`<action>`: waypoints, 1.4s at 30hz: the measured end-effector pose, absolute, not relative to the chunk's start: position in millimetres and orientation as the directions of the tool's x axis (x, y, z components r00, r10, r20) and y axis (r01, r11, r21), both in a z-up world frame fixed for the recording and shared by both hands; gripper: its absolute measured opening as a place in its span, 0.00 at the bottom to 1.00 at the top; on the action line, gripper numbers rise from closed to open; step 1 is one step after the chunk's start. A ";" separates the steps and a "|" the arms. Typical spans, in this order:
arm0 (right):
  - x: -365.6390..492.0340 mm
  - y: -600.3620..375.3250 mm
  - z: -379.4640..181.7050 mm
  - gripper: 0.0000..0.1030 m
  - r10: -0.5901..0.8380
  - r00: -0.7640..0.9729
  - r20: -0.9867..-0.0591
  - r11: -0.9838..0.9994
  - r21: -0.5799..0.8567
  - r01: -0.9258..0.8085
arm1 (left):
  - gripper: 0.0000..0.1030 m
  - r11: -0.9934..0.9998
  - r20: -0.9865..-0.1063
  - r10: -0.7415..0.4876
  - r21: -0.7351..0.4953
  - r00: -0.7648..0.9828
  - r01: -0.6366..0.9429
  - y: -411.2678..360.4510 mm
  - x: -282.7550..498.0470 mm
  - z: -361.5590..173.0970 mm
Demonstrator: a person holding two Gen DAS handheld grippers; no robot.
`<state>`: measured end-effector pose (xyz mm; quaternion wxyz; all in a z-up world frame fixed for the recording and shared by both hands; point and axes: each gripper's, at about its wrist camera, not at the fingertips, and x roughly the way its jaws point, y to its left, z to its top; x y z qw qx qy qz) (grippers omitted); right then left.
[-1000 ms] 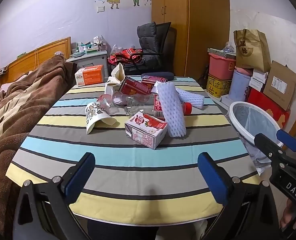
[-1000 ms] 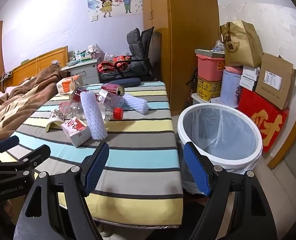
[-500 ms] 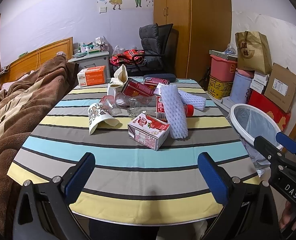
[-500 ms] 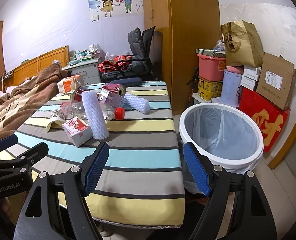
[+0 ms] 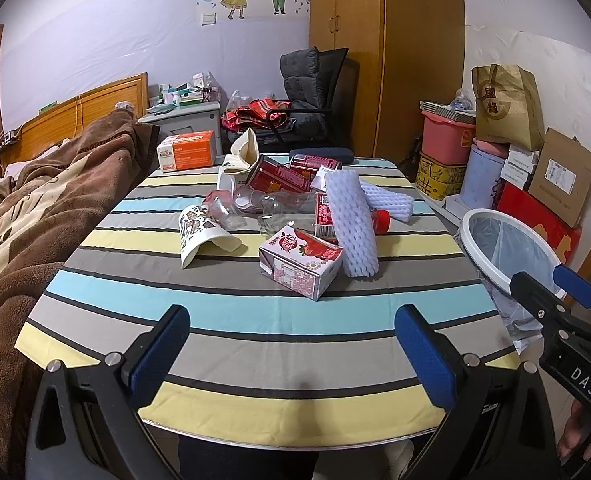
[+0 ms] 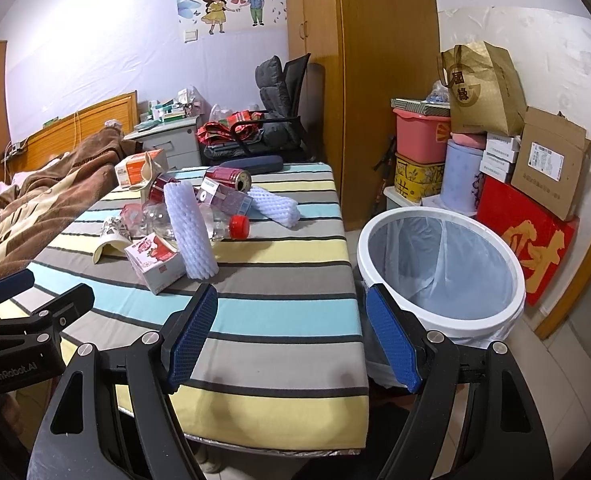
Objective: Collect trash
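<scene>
Left gripper: the left gripper (image 5: 291,344) hangs over the near edge of the striped table (image 5: 255,320), fingers spread wide, nothing between them.
Right gripper: the right gripper (image 6: 291,332) is parted just as wide and empty, low in its frame, straddling the table's right edge.
Trash pile: heaped mid-frame in the left wrist view, well ahead of both sets of fingers.
Nearest piece: the strawberry milk carton (image 5: 300,261) lies on its side at the front of the pile, almost dead ahead of the left fingers, its long axis running diagonally from upper left to lower right.
Foam sleeve: the white foam net sleeve (image 5: 353,224) leans against the carton's right side, long axis pointing away up the frame.
Nearer arm: the left, by my reading; in the right wrist view the carton (image 6: 155,262) sits off to the left of the fingers.
Bin: the white-rimmed trash bin (image 6: 379,240) stands on the floor just beside the table's right edge, lined and seemingly empty, nearer the right gripper.
Hard to make out: clear plastic bottles (image 5: 279,206) and red cans (image 5: 283,176) overlap behind the sleeve, so their count is uncertain; the paper cup (image 5: 195,232) lies crushed at the left of the pile.
Cut off: in the left wrist view the bin's near rim is hidden by the right gripper.
</scene>
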<state>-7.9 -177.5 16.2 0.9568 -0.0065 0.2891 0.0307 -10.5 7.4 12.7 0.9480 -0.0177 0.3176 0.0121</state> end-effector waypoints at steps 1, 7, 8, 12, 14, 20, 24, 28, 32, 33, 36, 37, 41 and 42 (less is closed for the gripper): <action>-7.9 -177.7 16.5 0.76 0.055 0.831 -0.554 0.998 0.005 -0.063 | 1.00 0.999 -0.603 0.012 -0.026 0.798 -0.035 8.1 -10.9 12.8; -7.9 -177.6 16.6 0.76 0.054 0.830 -0.555 0.998 0.004 -0.062 | 1.00 0.999 -0.602 0.011 -0.026 0.799 -0.033 9.0 -11.6 12.8; -8.2 -178.0 16.8 0.76 0.054 0.830 -0.555 0.998 0.004 -0.062 | 1.00 0.999 -0.602 0.011 -0.026 0.798 -0.034 9.9 -10.3 12.3; -8.4 -178.0 16.9 0.76 0.054 0.830 -0.555 0.998 0.004 -0.062 | 1.00 0.999 -0.602 0.011 -0.027 0.799 -0.034 9.8 -10.5 12.0; -8.6 -178.0 17.0 0.76 0.053 0.830 -0.556 0.998 0.002 -0.062 | 1.00 0.999 -0.603 0.011 -0.026 0.798 -0.034 9.9 -10.2 12.2; -8.3 -177.9 17.0 0.76 0.054 0.831 -0.554 0.998 0.003 -0.063 | 1.00 0.999 -0.602 0.011 -0.027 0.798 -0.034 10.2 -10.6 12.0; -8.3 -178.0 16.9 0.76 0.053 0.832 -0.553 0.998 0.002 -0.062 | 1.00 0.999 -0.602 0.012 -0.027 0.798 -0.035 11.1 -10.1 11.9; -8.5 -178.2 16.7 0.76 0.053 0.832 -0.553 0.998 0.001 -0.062 | 1.00 0.999 -0.601 0.013 -0.028 0.799 -0.038 11.7 -9.7 12.0; -8.3 -178.0 16.7 0.76 0.052 0.832 -0.552 0.998 0.001 -0.061 | 1.00 0.999 -0.601 0.013 -0.030 0.799 -0.039 12.6 -9.4 11.6; -8.2 -178.1 16.6 0.76 0.053 0.832 -0.553 0.998 0.002 -0.062 | 1.00 0.999 -0.601 0.013 -0.030 0.799 -0.039 13.0 -9.2 11.7; -8.2 -177.8 16.7 0.76 0.053 0.832 -0.553 0.998 0.001 -0.063 | 1.00 0.999 -0.601 0.013 -0.029 0.799 -0.038 12.9 -9.2 11.4; -7.8 -178.1 16.5 0.76 0.052 0.831 -0.554 0.998 0.001 -0.062 | 1.00 0.999 -0.602 0.014 -0.029 0.799 -0.039 12.9 -9.1 11.5; -7.0 -177.8 16.6 0.76 0.052 0.830 -0.555 0.998 0.000 -0.063 | 1.00 0.999 -0.602 0.015 -0.029 0.798 -0.040 13.2 -8.7 11.4; -7.0 -178.0 16.5 0.76 0.052 0.831 -0.554 0.998 -0.001 -0.063 | 1.00 0.999 -0.603 0.015 -0.029 0.798 -0.041 13.6 -8.1 11.2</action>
